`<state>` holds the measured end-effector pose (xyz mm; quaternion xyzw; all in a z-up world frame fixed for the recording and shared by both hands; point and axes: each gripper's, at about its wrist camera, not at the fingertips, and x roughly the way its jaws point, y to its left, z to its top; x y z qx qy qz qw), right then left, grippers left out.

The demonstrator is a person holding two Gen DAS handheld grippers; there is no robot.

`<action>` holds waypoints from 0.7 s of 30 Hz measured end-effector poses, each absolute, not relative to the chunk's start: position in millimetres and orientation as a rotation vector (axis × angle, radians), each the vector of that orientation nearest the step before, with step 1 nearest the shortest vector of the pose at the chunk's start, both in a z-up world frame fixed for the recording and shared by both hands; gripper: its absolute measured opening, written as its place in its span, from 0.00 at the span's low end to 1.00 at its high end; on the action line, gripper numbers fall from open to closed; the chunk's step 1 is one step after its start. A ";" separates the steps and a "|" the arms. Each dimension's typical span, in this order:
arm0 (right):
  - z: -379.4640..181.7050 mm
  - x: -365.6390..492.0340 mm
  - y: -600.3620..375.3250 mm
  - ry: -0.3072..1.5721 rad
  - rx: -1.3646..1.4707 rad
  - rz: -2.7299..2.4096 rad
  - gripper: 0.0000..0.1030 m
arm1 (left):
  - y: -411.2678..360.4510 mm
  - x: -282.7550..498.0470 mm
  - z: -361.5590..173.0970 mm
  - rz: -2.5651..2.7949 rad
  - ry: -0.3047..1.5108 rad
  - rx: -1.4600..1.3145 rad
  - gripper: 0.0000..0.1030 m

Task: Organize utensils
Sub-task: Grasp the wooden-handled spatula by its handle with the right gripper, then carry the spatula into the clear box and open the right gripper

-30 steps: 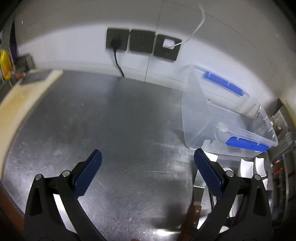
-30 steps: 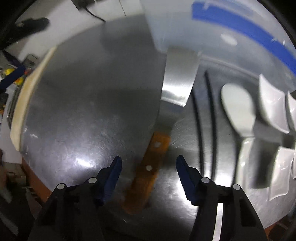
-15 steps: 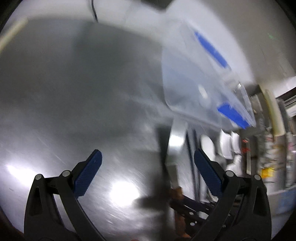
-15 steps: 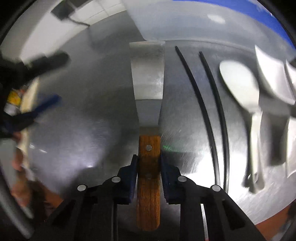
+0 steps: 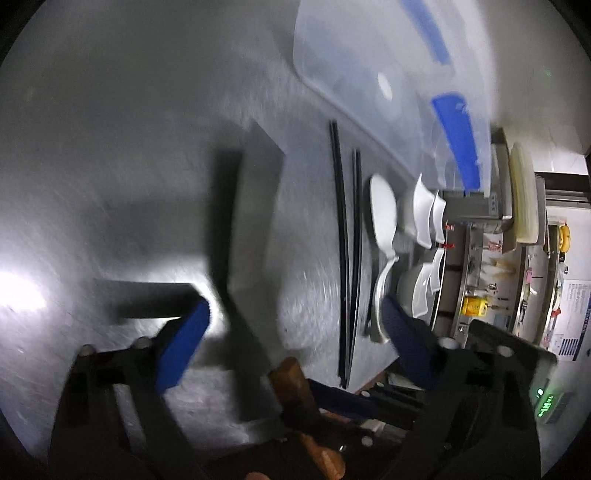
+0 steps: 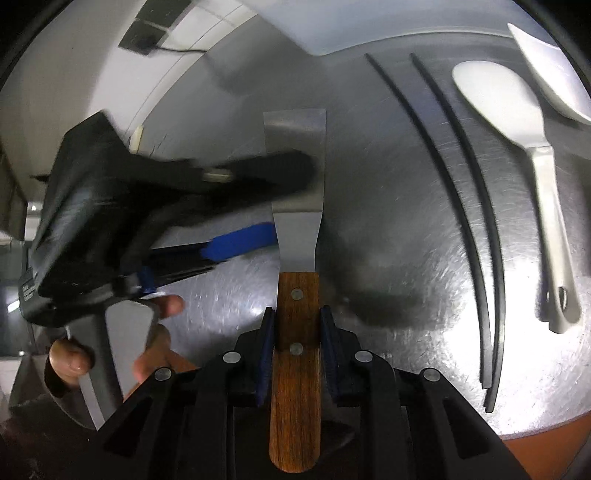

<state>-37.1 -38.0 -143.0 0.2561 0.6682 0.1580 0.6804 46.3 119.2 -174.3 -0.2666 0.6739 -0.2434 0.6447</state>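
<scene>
Brushed steel table, scratched, with bright glare patches from overhead light at its left edge in the left wrist view. A white tiled wall rises behind the far edge and carries dark sockets with a black cable plugged in. Beyond the right edge stand metal shelves, blurred, holding small yellow and white items; a pale board leans there.
</scene>
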 end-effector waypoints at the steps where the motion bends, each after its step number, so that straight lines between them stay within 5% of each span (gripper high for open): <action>1: -143.7 -38.0 -36.4 1.505 0.570 0.367 0.25 | 114.8 44.2 -177.8 -0.557 1.552 -0.611 0.69; 4: -147.0 -35.9 -38.6 1.512 0.554 0.375 0.25 | 111.0 40.9 -179.5 -0.525 1.559 -0.589 0.44; 6: -152.7 -24.5 -33.0 1.517 0.561 0.369 0.25 | 114.9 41.2 -184.4 -0.492 1.566 -0.608 0.10; 7: -154.2 -24.8 -35.9 1.520 0.569 0.372 0.25 | 117.4 40.8 -185.9 -0.482 1.570 -0.622 0.05; 15: -139.2 -24.9 -55.6 1.490 0.539 0.448 0.25 | 123.5 36.0 -169.8 -0.487 1.510 -0.716 0.02; 21: -52.1 -28.0 -69.1 1.295 0.446 0.519 0.25 | 122.0 45.6 -65.4 -0.664 1.252 -0.652 0.01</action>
